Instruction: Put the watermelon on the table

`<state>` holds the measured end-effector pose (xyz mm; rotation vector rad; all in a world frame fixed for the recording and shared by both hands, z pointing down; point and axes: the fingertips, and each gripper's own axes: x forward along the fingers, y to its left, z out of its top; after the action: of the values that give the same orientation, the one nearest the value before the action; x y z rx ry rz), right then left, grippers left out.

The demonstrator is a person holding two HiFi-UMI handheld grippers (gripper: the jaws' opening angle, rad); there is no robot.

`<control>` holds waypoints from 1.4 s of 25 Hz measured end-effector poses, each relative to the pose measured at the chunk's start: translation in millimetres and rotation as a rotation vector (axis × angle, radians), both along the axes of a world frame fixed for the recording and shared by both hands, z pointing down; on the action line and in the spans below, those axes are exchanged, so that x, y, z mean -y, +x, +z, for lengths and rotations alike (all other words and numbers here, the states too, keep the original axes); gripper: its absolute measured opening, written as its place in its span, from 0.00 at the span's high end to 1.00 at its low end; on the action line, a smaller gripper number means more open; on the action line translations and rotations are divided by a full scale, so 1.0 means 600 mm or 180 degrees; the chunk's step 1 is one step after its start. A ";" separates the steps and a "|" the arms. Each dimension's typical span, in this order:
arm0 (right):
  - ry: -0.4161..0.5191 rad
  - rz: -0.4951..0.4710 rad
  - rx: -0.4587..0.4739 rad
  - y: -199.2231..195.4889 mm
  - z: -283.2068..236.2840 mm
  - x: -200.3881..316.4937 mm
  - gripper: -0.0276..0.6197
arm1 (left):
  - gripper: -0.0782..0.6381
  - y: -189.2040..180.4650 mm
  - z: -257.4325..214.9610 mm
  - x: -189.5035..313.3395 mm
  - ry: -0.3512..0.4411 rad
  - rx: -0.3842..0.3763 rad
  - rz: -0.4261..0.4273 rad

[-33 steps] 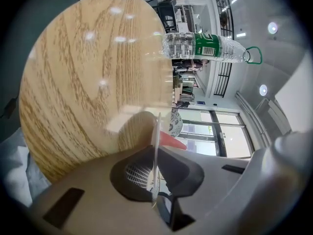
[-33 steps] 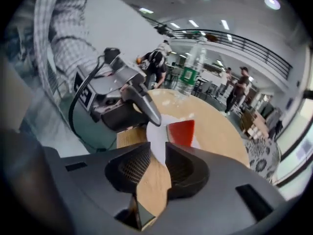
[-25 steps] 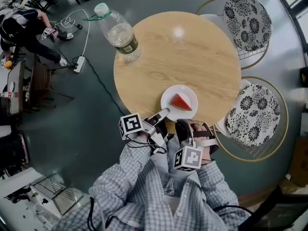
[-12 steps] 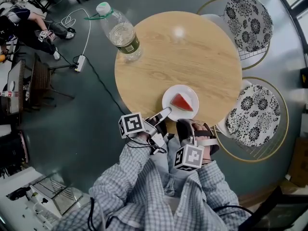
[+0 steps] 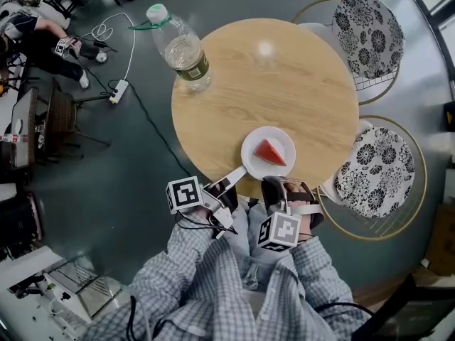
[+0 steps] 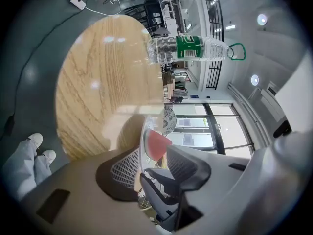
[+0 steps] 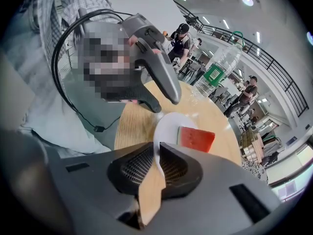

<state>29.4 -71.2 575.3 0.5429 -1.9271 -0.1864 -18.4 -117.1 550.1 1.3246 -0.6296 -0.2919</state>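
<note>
A red watermelon wedge [image 5: 269, 151] lies on a small white plate [image 5: 279, 135] at the near edge of the round wooden table [image 5: 270, 77]. My right gripper [image 5: 274, 185] is shut on the plate's near rim [image 7: 166, 126], with the wedge [image 7: 195, 138] just past its jaws [image 7: 157, 160]. My left gripper [image 5: 233, 176] is at the plate's near-left rim. Its jaws are opening; the rim [image 6: 143, 136] stands between them with the pads [image 6: 124, 168] apart from it. The wedge [image 6: 155, 144] shows beyond the left gripper [image 6: 149, 163].
A water bottle [image 5: 179, 48] with a green label stands at the table's far left edge. Two chairs with patterned cushions [image 5: 366, 23] [image 5: 373, 169] stand to the right. A power strip and cable [image 5: 117, 91] lie on the floor at left, near a person [image 5: 35, 38].
The left gripper's jaws have opened off the plate's rim, and that gripper has drawn back a little toward me. The right gripper and the plate stay where they were.
</note>
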 end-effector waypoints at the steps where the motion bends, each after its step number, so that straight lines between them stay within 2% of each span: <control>1: -0.0016 -0.0004 -0.0001 -0.001 0.003 0.000 0.89 | 0.67 -0.007 -0.004 -0.003 -0.0006 -0.0018 -0.0041; 8: -0.0175 0.0015 0.0051 -0.004 0.022 -0.004 0.89 | 0.67 -0.049 -0.023 -0.017 0.0011 -0.0056 -0.0277; 14: -0.0418 0.0232 0.0424 -0.010 0.022 -0.002 0.88 | 0.67 -0.064 -0.035 -0.020 0.0068 -0.0064 -0.0324; 18: -0.0597 0.0564 0.0799 -0.009 0.011 0.001 0.80 | 0.67 -0.071 -0.045 -0.022 0.0118 -0.0079 -0.0340; 21: -0.0608 0.0947 0.1196 0.000 -0.019 0.012 0.80 | 0.67 -0.075 -0.055 -0.024 0.0173 -0.0091 -0.0328; 25: -0.0650 0.1719 0.1984 0.026 -0.068 0.027 0.80 | 0.68 -0.077 -0.077 -0.028 0.0299 -0.0211 -0.0277; 28: -0.0685 0.2142 0.2569 0.040 -0.100 0.026 0.83 | 0.68 -0.077 -0.099 -0.029 0.0452 -0.0303 -0.0237; 29: -0.0672 0.2285 0.2737 0.046 -0.112 0.026 0.89 | 0.70 -0.077 -0.105 -0.031 0.0497 -0.0316 -0.0218; 31: -0.0636 0.2517 0.3031 0.054 -0.135 0.025 0.95 | 0.79 -0.078 -0.118 -0.033 0.0571 -0.0315 -0.0182; 33: -0.0614 0.2690 0.3272 0.059 -0.156 0.018 0.95 | 0.87 -0.081 -0.129 -0.037 0.0639 -0.0320 -0.0144; 35: -0.0606 0.2830 0.3466 0.062 -0.174 0.008 0.95 | 0.88 -0.082 -0.140 -0.040 0.0700 -0.0348 -0.0096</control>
<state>66.7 -75.8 471.1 1.5056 -2.4175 1.0452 -67.9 -93.3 466.2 1.4992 -0.5368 -0.4656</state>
